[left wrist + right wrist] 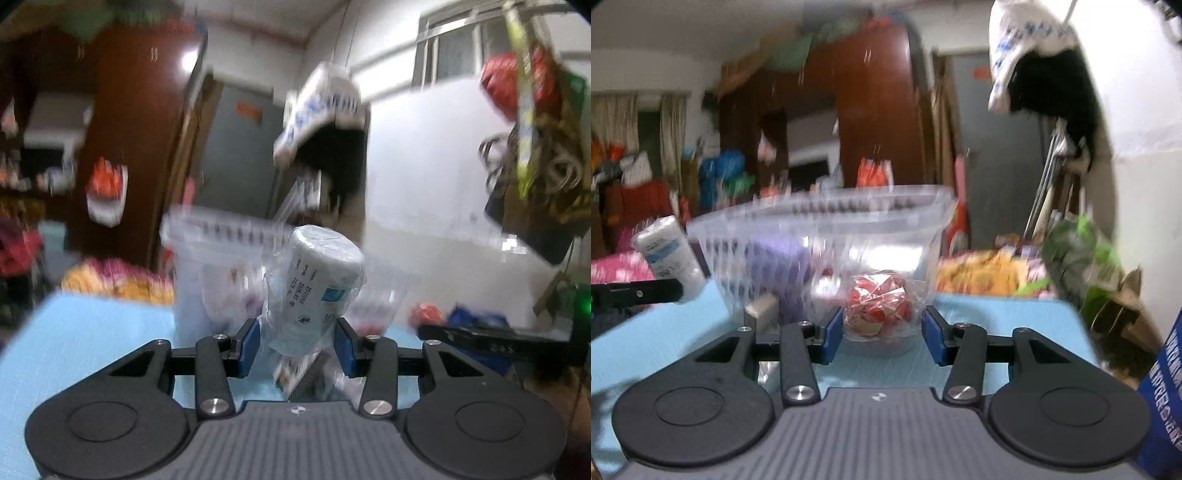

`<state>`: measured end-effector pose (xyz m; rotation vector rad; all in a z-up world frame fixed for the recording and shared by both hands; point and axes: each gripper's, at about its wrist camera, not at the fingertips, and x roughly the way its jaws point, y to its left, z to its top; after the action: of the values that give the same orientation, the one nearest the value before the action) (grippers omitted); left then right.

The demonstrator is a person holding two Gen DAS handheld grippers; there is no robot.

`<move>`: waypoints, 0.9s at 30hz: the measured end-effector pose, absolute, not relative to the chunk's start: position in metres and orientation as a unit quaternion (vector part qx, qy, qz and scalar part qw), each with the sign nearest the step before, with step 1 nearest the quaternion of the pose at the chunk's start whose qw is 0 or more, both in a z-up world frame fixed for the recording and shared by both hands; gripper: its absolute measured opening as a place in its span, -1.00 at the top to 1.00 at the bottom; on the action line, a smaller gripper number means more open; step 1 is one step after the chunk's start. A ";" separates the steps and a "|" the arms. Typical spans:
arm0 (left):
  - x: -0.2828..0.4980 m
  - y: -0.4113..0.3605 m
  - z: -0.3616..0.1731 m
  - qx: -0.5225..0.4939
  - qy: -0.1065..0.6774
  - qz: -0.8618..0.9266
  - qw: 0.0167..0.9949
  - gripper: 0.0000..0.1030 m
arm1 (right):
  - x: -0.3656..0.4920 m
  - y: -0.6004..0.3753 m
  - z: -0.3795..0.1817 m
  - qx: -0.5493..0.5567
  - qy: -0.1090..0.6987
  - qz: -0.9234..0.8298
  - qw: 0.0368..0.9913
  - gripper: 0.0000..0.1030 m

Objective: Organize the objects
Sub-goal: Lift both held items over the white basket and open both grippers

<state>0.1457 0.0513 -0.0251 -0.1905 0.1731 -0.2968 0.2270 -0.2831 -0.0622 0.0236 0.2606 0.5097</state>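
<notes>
My left gripper [298, 343] is shut on a white roll in clear wrap [314, 288], held upright above the light blue table [92, 339]. The same roll shows at the left of the right wrist view [666, 254], with the left gripper's black arm below it. My right gripper [882, 338] is shut on a red-and-white item in a clear bag [879, 310], just in front of a clear plastic bin [827, 236]. The bin also shows behind the roll in the left wrist view [207, 266]. A purple object [783, 269] lies inside the bin.
The blue table [1015, 325] ends at a right corner, with a green bag [1078, 254] and a cardboard box [1123, 306] beyond. A blue printed bag [1167, 384] hangs at far right. Yellow and pink bedding [118, 277] lies behind the table. A small printed packet [295, 373] lies under the left gripper.
</notes>
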 end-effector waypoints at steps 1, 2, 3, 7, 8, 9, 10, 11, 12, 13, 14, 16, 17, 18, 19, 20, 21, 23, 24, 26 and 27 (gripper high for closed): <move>0.141 0.051 -0.017 -0.091 0.077 -0.148 0.982 0.08 | 0.220 -0.289 -0.056 0.027 0.113 0.257 0.959 0.02; 0.141 0.050 -0.007 -0.090 0.072 -0.150 0.982 0.08 | 0.213 -0.295 -0.046 0.047 0.095 0.268 0.957 0.02; 0.143 0.050 0.005 -0.091 0.072 -0.152 0.982 0.08 | 0.208 -0.297 -0.034 0.055 0.077 0.277 0.956 0.02; 0.172 0.040 0.060 -0.073 0.064 -0.140 0.985 0.08 | 0.213 -0.271 0.024 0.005 0.048 0.291 0.956 0.02; 0.181 0.036 0.069 -0.068 0.065 -0.134 0.987 0.08 | 0.221 -0.261 0.037 -0.011 0.051 0.290 0.956 0.02; 0.192 0.033 0.077 -0.064 0.069 -0.127 0.987 0.08 | 0.230 -0.253 0.047 -0.023 0.060 0.291 0.955 0.02; 0.202 0.030 0.082 -0.063 0.077 -0.123 0.987 0.08 | 0.240 -0.244 0.056 -0.033 0.068 0.291 0.954 0.02; 0.211 0.029 0.084 -0.063 0.087 -0.121 0.987 0.08 | 0.249 -0.237 0.062 -0.046 0.074 0.287 0.954 0.02; 0.221 0.027 0.084 -0.062 0.098 -0.116 0.986 0.08 | 0.258 -0.231 0.065 -0.055 0.081 0.280 0.955 0.02; 0.232 0.025 0.083 -0.061 0.113 -0.109 0.986 0.08 | 0.266 -0.226 0.066 -0.063 0.088 0.277 0.955 0.00; 0.243 0.025 0.080 -0.063 0.133 -0.102 0.984 0.06 | 0.275 -0.222 0.066 -0.064 0.099 0.280 0.953 -0.05; 0.269 0.023 0.073 -0.060 0.183 -0.081 0.978 -0.08 | 0.289 -0.217 0.061 -0.067 0.113 0.284 0.950 -0.64; 0.274 0.023 0.069 -0.055 0.195 -0.067 0.977 -0.08 | 0.292 -0.215 0.057 -0.075 0.115 0.269 0.953 -0.76; 0.272 0.024 0.067 -0.050 0.194 -0.057 0.978 -0.08 | 0.291 -0.214 0.053 -0.084 0.114 0.254 0.957 -0.80; 0.264 0.025 0.065 -0.049 0.186 -0.063 0.979 -0.10 | 0.286 -0.216 0.049 -0.085 0.115 0.253 0.957 -0.81; 0.254 0.027 0.064 -0.053 0.177 -0.076 0.980 -0.18 | 0.281 -0.222 0.046 -0.078 0.114 0.264 0.955 -0.83; 0.242 0.029 0.063 -0.061 0.169 -0.091 0.980 -0.24 | 0.272 -0.232 0.043 -0.062 0.111 0.276 0.953 -0.96; 0.212 0.032 0.058 -0.067 0.148 -0.113 0.980 -0.47 | 0.254 -0.250 0.033 -0.028 0.106 0.294 0.949 -1.00; 0.198 0.032 0.053 -0.062 0.140 -0.120 0.981 -0.53 | 0.247 -0.257 0.027 -0.019 0.107 0.302 0.947 -1.00; 0.176 0.033 0.033 -0.053 0.144 -0.126 0.980 -0.57 | 0.243 -0.259 0.012 -0.024 0.133 0.315 0.939 -1.00; 0.172 0.034 0.024 -0.053 0.147 -0.129 0.979 -0.57 | 0.243 -0.256 0.000 -0.033 0.155 0.316 0.936 -1.00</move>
<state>0.1715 0.0336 0.0242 -0.1070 0.2961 -0.2599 0.2429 -0.2555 0.0005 -0.0682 0.3159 0.6454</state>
